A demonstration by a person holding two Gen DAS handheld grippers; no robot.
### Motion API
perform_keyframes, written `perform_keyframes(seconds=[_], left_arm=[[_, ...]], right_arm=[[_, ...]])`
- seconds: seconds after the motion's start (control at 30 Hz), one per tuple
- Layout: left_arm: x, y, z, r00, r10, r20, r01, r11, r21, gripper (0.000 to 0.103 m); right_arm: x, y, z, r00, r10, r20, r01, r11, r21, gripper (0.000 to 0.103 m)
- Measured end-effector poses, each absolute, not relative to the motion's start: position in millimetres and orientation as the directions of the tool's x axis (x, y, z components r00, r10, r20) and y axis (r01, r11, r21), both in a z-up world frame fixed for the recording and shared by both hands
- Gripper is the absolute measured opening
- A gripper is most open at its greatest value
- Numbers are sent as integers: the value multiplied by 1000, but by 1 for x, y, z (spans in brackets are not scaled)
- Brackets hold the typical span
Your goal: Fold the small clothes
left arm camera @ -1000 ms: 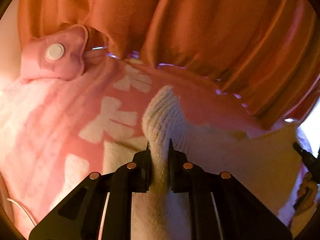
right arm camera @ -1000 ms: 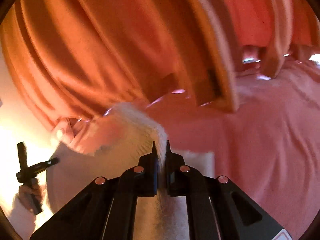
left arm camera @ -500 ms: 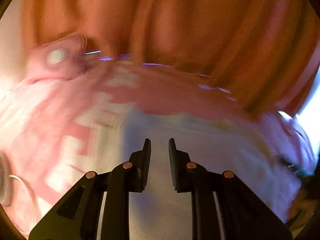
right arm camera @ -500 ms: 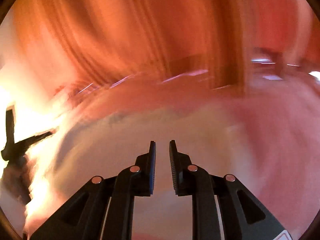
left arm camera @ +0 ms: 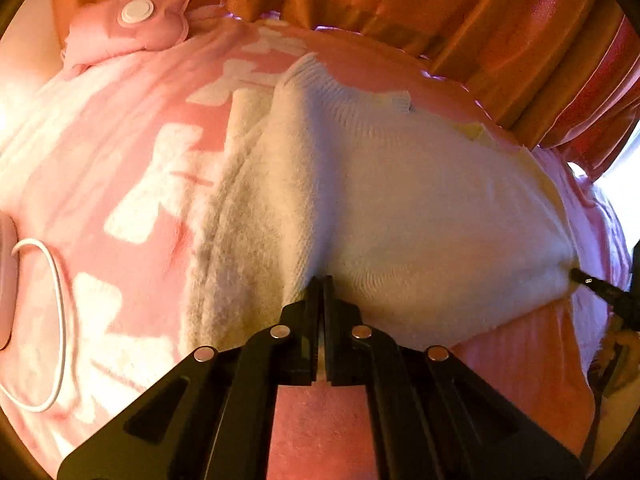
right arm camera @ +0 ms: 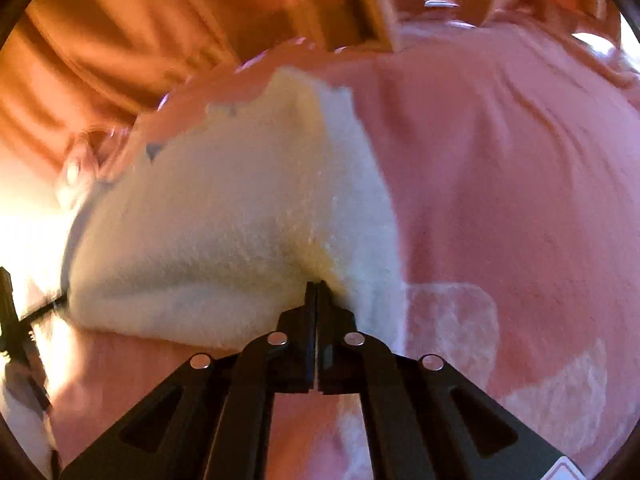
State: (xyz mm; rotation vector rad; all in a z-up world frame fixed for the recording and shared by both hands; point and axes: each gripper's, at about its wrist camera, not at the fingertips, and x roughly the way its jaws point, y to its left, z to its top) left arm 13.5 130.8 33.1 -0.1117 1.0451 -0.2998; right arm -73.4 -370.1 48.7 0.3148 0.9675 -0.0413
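A small cream knitted garment (left arm camera: 400, 200) lies spread on a pink blanket with white patterns (left arm camera: 132, 184). Its ribbed hem points away from me, with a fold along its left side. My left gripper (left arm camera: 319, 280) is shut on the garment's near edge at the left. My right gripper (right arm camera: 316, 286) is shut on the near edge of the same garment (right arm camera: 224, 216) at its right side. Each gripper's tip shows at the edge of the other's view, at the garment's far corner.
Orange curtains (left arm camera: 440, 8) hang behind the blanket. A pink pouch with a white button (left arm camera: 136, 12) lies at the blanket's far left. A white cable loop (left arm camera: 48, 320) lies near the left edge. Bright light comes from the side.
A second ago both grippers held the garment raised. They opened and let it drop flat, moved toward its near edge, and now both are shut on that edge.
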Motion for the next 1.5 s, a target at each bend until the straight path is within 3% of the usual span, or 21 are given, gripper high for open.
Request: perform_keyframes(seconds=[0.03, 0.1, 0.13, 0.17, 0.27, 0.3, 0.33, 0.37, 0.5, 0.57, 0.67, 0.77, 0.8, 0.87, 0.93, 1.2, 1.37, 1.5], left_arm=[[14, 119, 37, 476, -284, -832, 201, 956, -212, 2], [17, 103, 38, 492, -255, -833, 214, 962, -168, 7], [23, 102, 37, 493, -243, -835, 213, 965, -155, 7], [23, 103, 38, 493, -240, -836, 210, 965, -154, 7], [22, 125, 50, 506, -259, -823, 182, 965, -191, 10], [17, 138, 56, 521, -260, -813, 167, 965, -202, 20], [13, 152, 61, 543, -239, -805, 130, 971, -200, 43], [10, 163, 63, 564, -217, -797, 91, 975, -201, 51], [5, 194, 43, 563, -267, -782, -55, 932, -358, 54], [7, 199, 24, 540, -343, -768, -131, 868, -479, 54], [13, 196, 10, 531, -394, -750, -174, 816, -552, 57], [20, 197, 5, 533, -413, -739, -195, 789, -582, 53], [23, 197, 6, 536, -420, -733, -188, 786, -589, 40], [26, 192, 13, 547, -413, -729, -164, 800, -577, 25], [23, 179, 38, 595, -407, -693, -102, 817, -568, 20], [18, 66, 140, 652, -566, -504, 270, 795, -543, 17], [22, -2, 150, 595, -636, -492, 372, 760, -533, 17], [23, -63, 139, 523, -682, -512, 441, 730, -522, 17]], right_arm=[[-71, -358, 57, 602, 118, -790, 126, 962, 241, 9], [-60, -336, 62, 614, 173, -771, 47, 966, 254, 6], [-52, -333, 51, 589, 149, -795, 46, 975, 217, 0], [-46, -336, 32, 545, 92, -834, 70, 986, 154, 0], [-52, -352, 25, 534, 139, -834, 117, 965, 236, 0], [-57, -346, 39, 553, 99, -827, 134, 969, 206, 0], [-59, -336, 53, 581, 89, -809, 116, 975, 191, 10], [-58, -322, 66, 606, 109, -788, 75, 979, 192, 14], [-34, -248, 89, 587, 373, -719, -179, 926, 333, 13], [-15, -220, 77, 552, 380, -742, -226, 925, 306, 12], [7, -193, 30, 450, 352, -821, -223, 934, 278, 12], [3, -190, 26, 491, 353, -797, -218, 935, 280, 9], [2, -190, 28, 490, 353, -797, -218, 935, 280, 9], [-4, -197, 27, 496, 373, -784, -219, 928, 302, 9], [3, -196, 26, 498, 392, -774, -220, 920, 324, 8], [9, -218, 27, 500, 506, -703, -149, 850, 506, 11], [1, -265, 47, 603, 502, -620, -68, 807, 586, 26], [-15, -326, 58, 701, 412, -582, 47, 788, 614, 32]])
